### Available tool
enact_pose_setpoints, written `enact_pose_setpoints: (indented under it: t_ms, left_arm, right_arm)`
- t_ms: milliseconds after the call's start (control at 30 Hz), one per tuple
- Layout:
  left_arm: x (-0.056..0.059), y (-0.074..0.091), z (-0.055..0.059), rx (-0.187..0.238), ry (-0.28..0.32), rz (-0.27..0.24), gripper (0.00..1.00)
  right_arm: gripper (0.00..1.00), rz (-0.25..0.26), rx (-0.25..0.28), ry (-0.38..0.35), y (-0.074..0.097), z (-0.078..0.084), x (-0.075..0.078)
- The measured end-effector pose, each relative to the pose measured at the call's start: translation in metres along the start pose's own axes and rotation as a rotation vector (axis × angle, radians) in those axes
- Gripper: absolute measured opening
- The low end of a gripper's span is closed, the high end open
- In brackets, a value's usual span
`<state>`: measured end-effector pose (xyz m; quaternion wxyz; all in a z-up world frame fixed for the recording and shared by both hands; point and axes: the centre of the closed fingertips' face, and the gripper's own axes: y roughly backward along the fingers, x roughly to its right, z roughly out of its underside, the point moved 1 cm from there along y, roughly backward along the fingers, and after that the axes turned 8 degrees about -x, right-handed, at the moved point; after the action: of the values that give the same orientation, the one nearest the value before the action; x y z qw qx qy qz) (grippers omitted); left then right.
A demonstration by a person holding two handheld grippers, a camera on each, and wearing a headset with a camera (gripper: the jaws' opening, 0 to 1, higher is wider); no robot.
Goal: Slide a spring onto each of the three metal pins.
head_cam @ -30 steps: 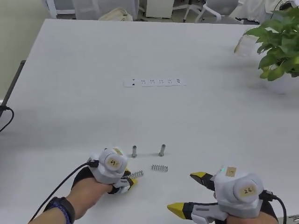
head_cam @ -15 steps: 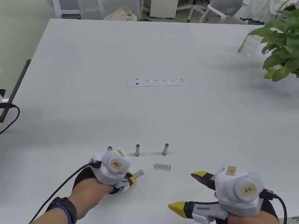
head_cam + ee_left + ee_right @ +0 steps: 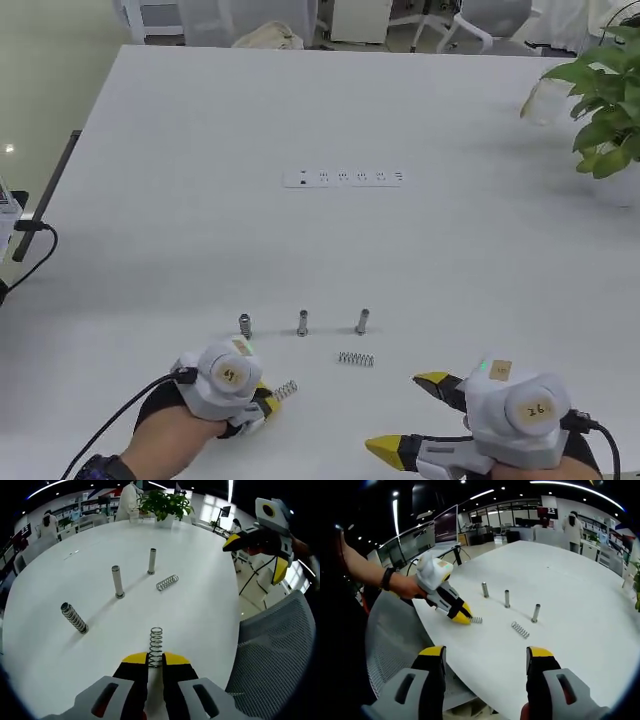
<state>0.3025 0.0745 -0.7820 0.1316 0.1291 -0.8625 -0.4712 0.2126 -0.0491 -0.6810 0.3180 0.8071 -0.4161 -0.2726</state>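
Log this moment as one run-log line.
left gripper: shut on spring | right gripper: open, empty | left pin: sprung | middle pin, right pin: bare | loose spring: on table

Brightness: high and even; the table (image 3: pixel 450 250) reads near white, without hard glare.
Source: ceiling strips (image 3: pixel 484 494) and spots, seen in the gripper views.
Shadows: soft, pale streaks beside the pins (image 3: pixel 117 581).
Distortion: strong fisheye curvature in both gripper views; the table edge bows.
Focus: head view sharp throughout; fisheye margins soft and dim.
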Motion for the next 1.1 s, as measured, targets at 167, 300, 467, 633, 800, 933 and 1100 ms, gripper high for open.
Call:
enact_pose_setpoints:
  t_ms: [167, 300, 467, 633, 800, 933, 1100]
  left_arm:
    - [0.001, 0.009, 0.013, 0.003, 0.010, -0.013, 0.03]
    - [0.001, 0.017, 0.018, 0.012, 0.017, -0.022, 0.03]
    - [0.003, 0.024, 0.021, 0.023, 0.021, -0.032, 0.03]
    - [0.008, 0.034, 0.019, 0.051, 0.034, -0.040, 0.03]
    - [0.012, 0.041, 0.021, 0.062, 0.028, -0.044, 0.03]
    - [0.013, 0.047, 0.020, 0.076, 0.027, -0.050, 0.03]
    - [0.016, 0.053, 0.016, 0.102, 0.046, -0.054, 0.03]
  right_arm:
    - [0.63, -0.006, -0.002, 0.004, -0.002, 0.000, -0.003]
    - [0.63, -0.010, -0.001, 0.008, -0.003, -0.002, -0.005]
    - [0.63, -0.013, -0.002, 0.012, -0.003, -0.002, -0.005]
    - [0.63, -0.015, 0.001, 0.010, -0.003, -0.003, -0.006]
    - [0.62, -0.018, -0.002, 0.013, -0.004, -0.001, -0.007]
    - [0.62, -0.021, -0.001, 0.010, -0.004, 0.000, -0.008]
    - [0.62, -0.023, -0.003, 0.010, -0.005, 0.002, -0.010]
